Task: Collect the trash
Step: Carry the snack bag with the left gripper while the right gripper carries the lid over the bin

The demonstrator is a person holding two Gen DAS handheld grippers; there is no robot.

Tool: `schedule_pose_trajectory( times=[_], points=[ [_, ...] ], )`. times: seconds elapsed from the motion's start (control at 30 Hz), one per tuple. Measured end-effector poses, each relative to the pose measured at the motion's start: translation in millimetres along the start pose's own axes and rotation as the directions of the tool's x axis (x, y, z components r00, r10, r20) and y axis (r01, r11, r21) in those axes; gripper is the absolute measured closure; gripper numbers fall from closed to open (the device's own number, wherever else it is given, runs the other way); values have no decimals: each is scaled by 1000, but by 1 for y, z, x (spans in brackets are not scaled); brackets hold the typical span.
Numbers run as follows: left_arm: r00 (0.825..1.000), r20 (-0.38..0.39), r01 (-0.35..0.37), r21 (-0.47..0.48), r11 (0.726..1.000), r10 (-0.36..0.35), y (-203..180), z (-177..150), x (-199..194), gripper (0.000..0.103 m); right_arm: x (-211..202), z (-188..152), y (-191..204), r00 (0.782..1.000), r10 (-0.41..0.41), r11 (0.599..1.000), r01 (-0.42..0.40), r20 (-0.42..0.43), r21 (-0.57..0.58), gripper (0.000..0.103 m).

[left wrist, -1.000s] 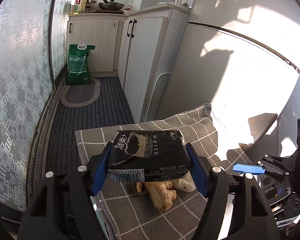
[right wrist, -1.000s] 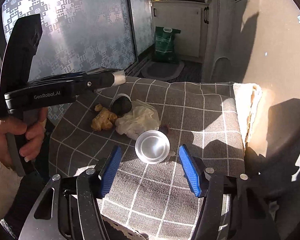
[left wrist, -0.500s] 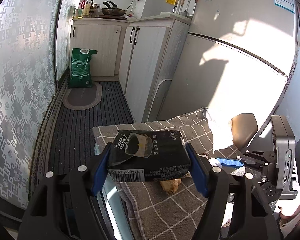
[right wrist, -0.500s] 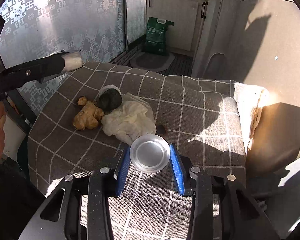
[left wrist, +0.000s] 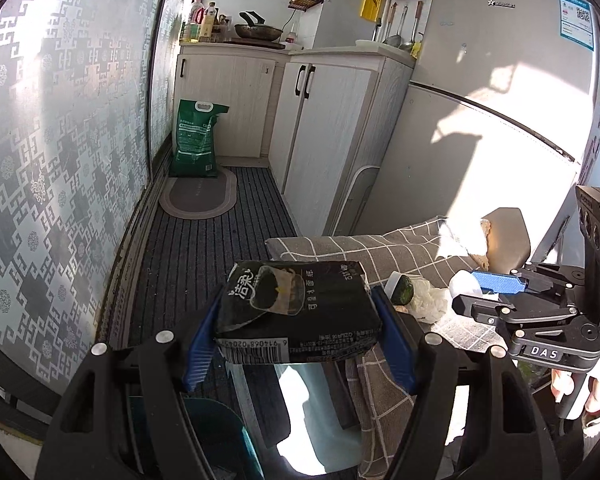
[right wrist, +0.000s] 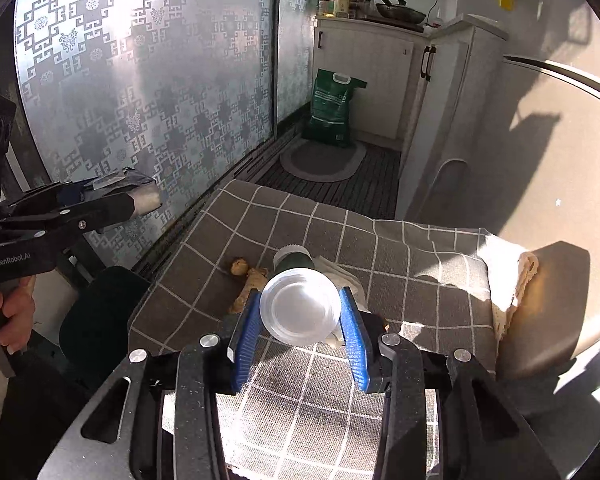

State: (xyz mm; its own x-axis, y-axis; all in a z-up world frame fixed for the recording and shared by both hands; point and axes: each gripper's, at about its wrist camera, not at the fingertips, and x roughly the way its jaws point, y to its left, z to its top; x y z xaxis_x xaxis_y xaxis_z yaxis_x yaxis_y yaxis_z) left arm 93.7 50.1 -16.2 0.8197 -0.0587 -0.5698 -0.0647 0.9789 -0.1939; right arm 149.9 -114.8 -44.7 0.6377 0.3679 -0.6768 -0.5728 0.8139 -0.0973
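Left hand-held gripper (left wrist: 298, 334) squeezes a soft black plastic tissue pack (left wrist: 296, 312) by its ends beside the checked-cloth worktop (right wrist: 380, 248), while right hand-held gripper (right wrist: 300, 334) clamps a light, crushable clear plastic cup (right wrist: 300, 307) above it.

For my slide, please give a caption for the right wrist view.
Right claw shut on a clear plastic cup above the checked tablecloth.
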Motion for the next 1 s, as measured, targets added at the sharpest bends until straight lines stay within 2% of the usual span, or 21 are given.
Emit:
schedule_pose_trajectory(
  times=[0.3, 0.53, 0.7, 1.0],
  points=[
    [998, -12, -65, -38, 997, 64, 39, -19, -20, 30, -10, 25, 55, 996, 78, 995, -74, 50, -73, 63],
    [990, -77, -120, -72, 990, 114, 76, -48, -25, 30, 5, 36, 100, 988, 149, 981, -143, 31, -130, 63],
    [976, -142, -177, -80, 981, 164, 98, -81, -26, 30, 18, 32, 133, 982, 188, 967, -187, -11, -175, 63],
    [948, -262, -211, -97, 973, 179, 124, -128, -21, 30, 40, 29, 182, 964, 252, 943, -264, -80, -201, 63]
  ],
)
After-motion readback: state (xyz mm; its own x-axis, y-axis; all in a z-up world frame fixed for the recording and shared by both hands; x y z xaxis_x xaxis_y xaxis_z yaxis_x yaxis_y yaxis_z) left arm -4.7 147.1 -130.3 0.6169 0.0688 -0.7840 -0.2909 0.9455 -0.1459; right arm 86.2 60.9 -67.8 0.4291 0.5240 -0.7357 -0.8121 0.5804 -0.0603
